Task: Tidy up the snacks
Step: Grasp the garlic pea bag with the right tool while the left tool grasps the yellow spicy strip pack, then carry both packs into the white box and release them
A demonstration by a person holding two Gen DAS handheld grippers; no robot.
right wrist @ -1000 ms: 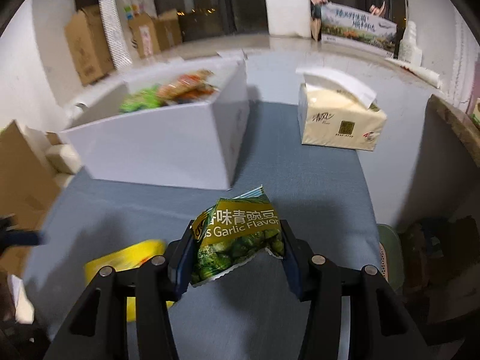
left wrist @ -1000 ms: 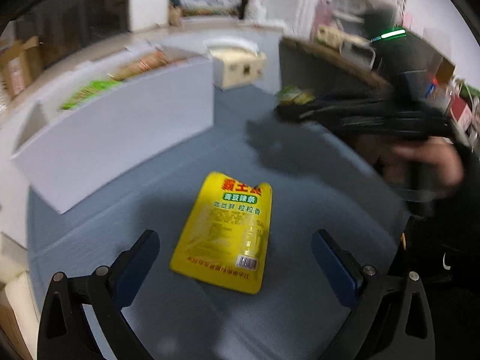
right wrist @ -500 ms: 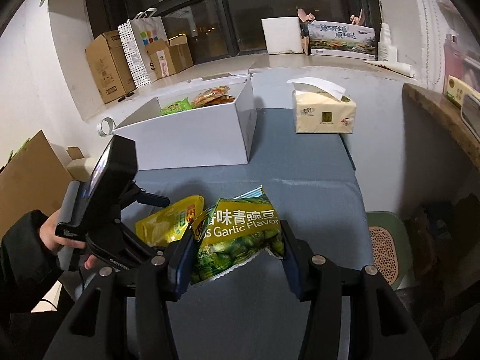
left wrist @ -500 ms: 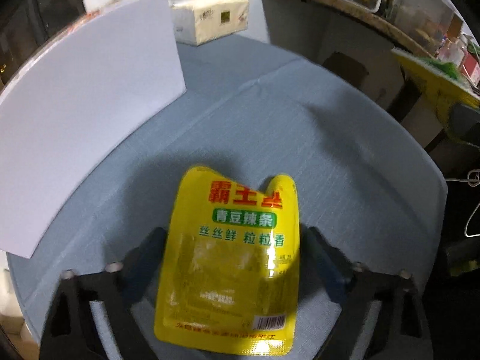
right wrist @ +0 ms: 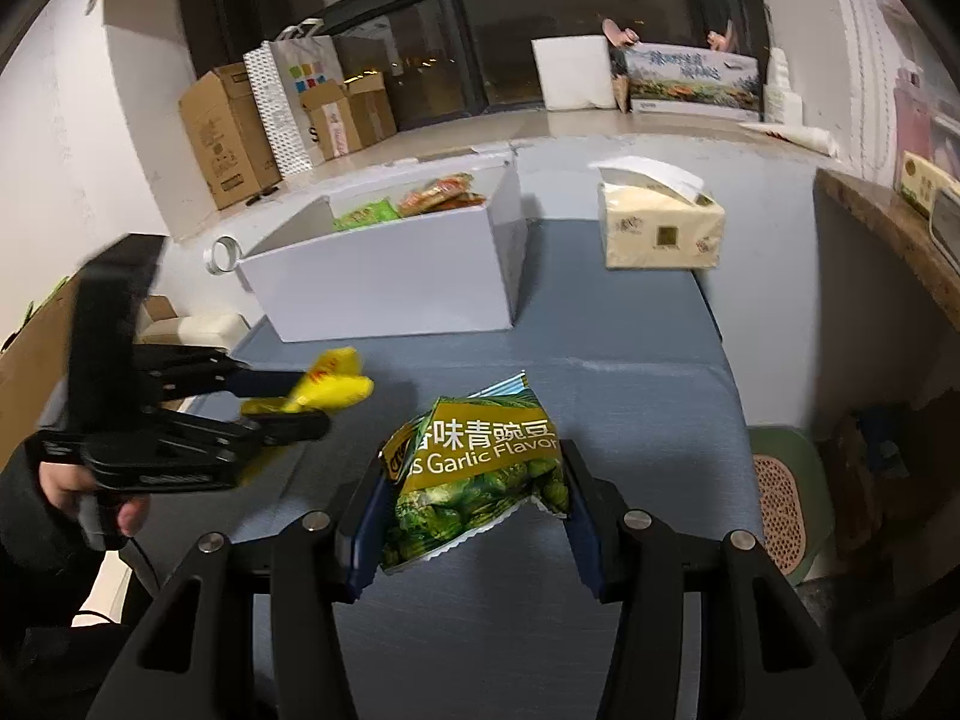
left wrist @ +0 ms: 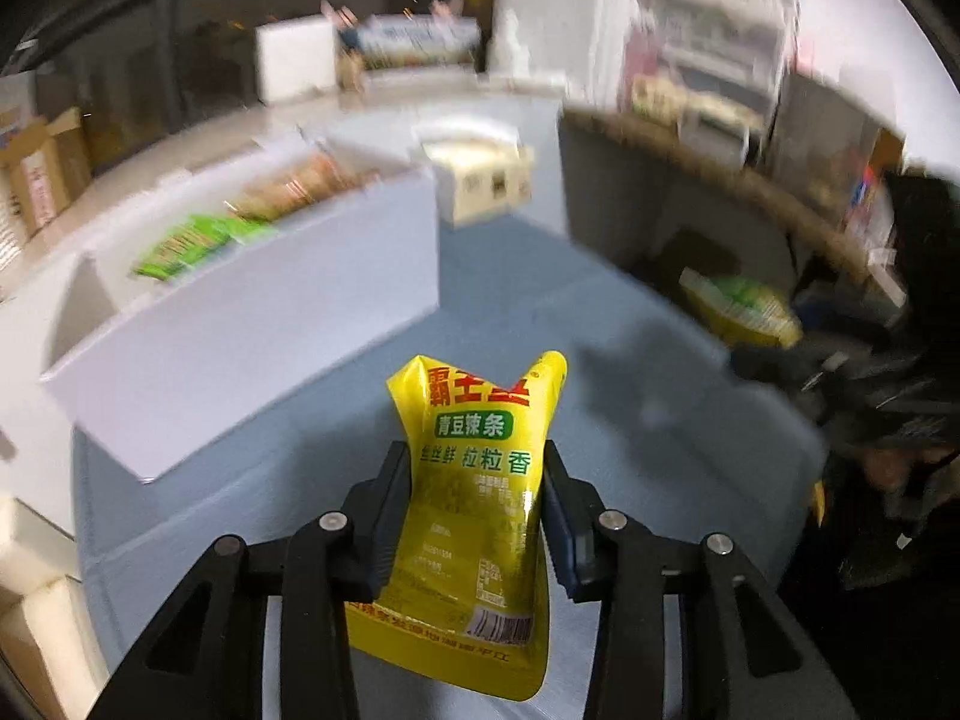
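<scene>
Newly lifted yellow pouch (left wrist: 474,498), seemingly creased, in left gripper (left wrist: 477,516); right gripper (right wrist: 474,510) gripping green bag (right wrist: 480,480).

Left gripper (left wrist: 477,516) closed onto yellow snack pouch (left wrist: 477,516), jaws wide open 1.0 s ago, pads straddling pouch 0.5 s ago. Pouch lifted off blue table mat (left wrist: 630,420), earlier flat on it (left view now motion-blurred). In right view, pouch (right wrist: 327,387) risen, nearer white box (right wrist: 384,282). Right gripper (right wrist: 474,510) with green pea bag (right wrist: 474,480) raised since 1.0 s ago.
</scene>
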